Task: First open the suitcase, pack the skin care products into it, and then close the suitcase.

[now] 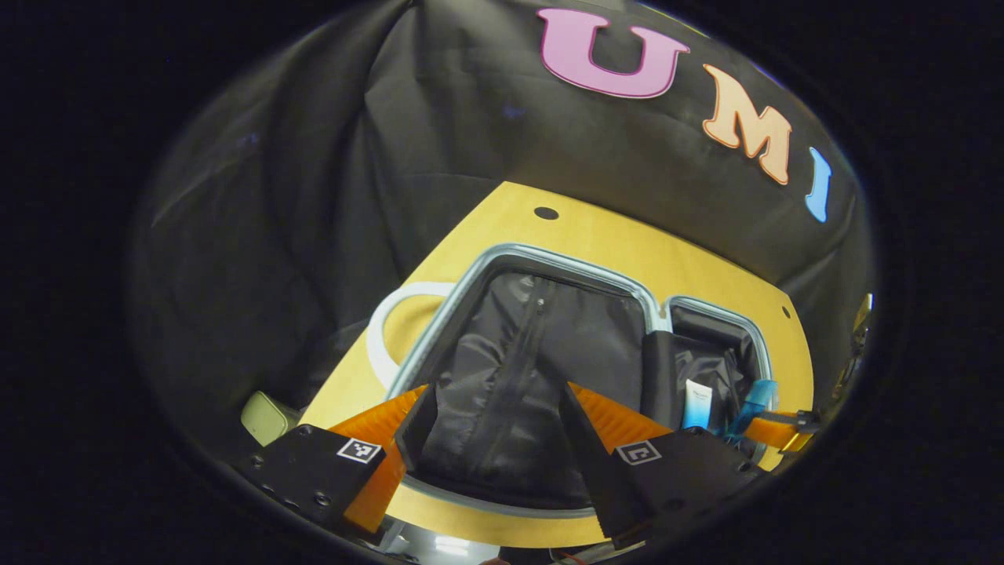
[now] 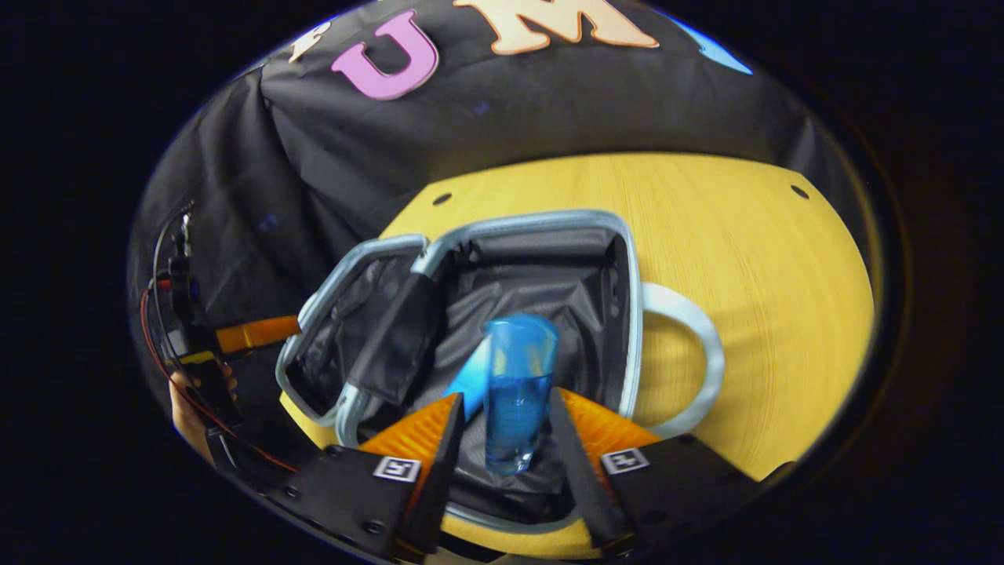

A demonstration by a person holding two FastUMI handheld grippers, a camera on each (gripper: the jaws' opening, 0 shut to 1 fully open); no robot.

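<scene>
Suitcase [image 2: 541,235] lay open on the wooden bench [image 2: 753,259], right gripper [image 2: 502,439] fingers spread around a clear blue bottle [image 2: 514,392] without visibly pressing it, left gripper [image 1: 490,428] fingers parted over the zipped lining [image 1: 518,369], white tube [image 1: 697,404] in the far half.

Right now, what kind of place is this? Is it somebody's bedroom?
Probably not a bedroom. It looks like a recording booth: a black cloth wall hangs behind a bare wooden table, where an open suitcase lies, and the right tongs are lowering a blue bottle into it.

Dim booth, table [image 2: 745,259] brightly lit, strong fisheye bending at edges, focus fairly sharp
</scene>
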